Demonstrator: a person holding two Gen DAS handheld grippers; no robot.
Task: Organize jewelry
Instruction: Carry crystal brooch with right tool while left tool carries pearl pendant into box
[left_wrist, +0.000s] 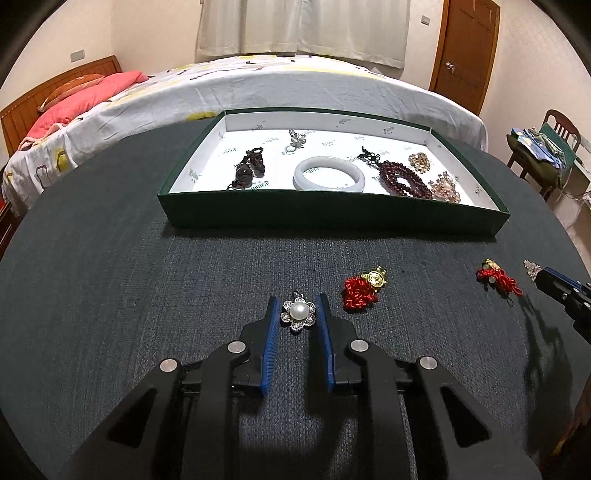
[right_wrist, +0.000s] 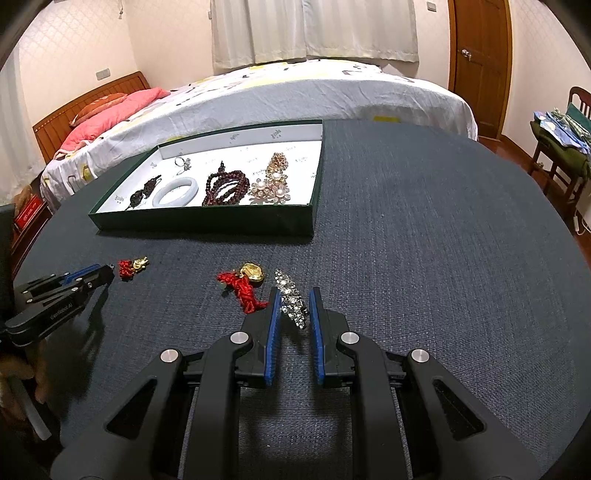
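Tongs on the left (left_wrist: 296, 304) lie low over the desk (left_wrist: 110, 280), parted around a pearl flower pendant (left_wrist: 297, 316) without touching it. The right tongs (right_wrist: 293, 297) likewise straddle a rhinestone brooch (right_wrist: 292, 298), narrowly parted. Farther off, the green box (left_wrist: 332, 216) holds a jade bangle (left_wrist: 329, 173) and garnet beads (left_wrist: 404, 180).

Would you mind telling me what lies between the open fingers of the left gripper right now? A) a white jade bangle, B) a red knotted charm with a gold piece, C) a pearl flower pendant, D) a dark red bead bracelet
C: in the left wrist view, the pearl flower pendant lies on the table between the left gripper fingers, which are open and not touching it.
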